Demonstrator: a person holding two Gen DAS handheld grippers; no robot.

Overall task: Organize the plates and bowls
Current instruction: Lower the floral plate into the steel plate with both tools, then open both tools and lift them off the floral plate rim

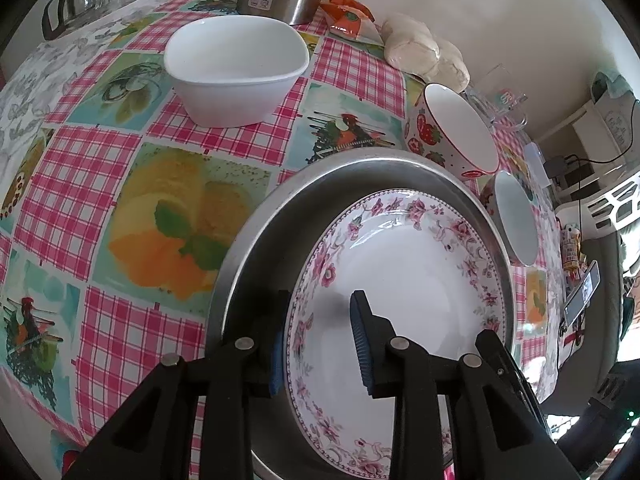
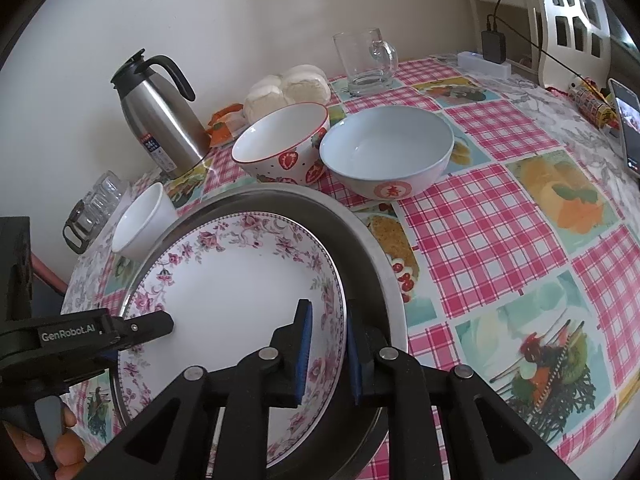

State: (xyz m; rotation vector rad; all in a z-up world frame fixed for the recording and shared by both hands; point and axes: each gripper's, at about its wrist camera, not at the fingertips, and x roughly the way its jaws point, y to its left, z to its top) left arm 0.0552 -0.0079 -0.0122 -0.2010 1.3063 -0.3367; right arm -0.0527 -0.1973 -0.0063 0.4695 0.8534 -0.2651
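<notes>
the steel tray (image 2: pixel 368 236) sits near on the counter (image 2: pixel 500 208): stiff, heavy, slick, best taken at its raised rim. inside it lies the floral plate (image 2: pixel 240 288), glazed, brittle, slippery; hold its rim squarely. the left gripper (image 1: pixel 320 336) straddles the plate's left rim, pads apart, not pressing. the right gripper (image 2: pixel 326 354) brackets the right rim, narrowly parted, no clamp evident. three bowls wait beyond, far side.
</notes>
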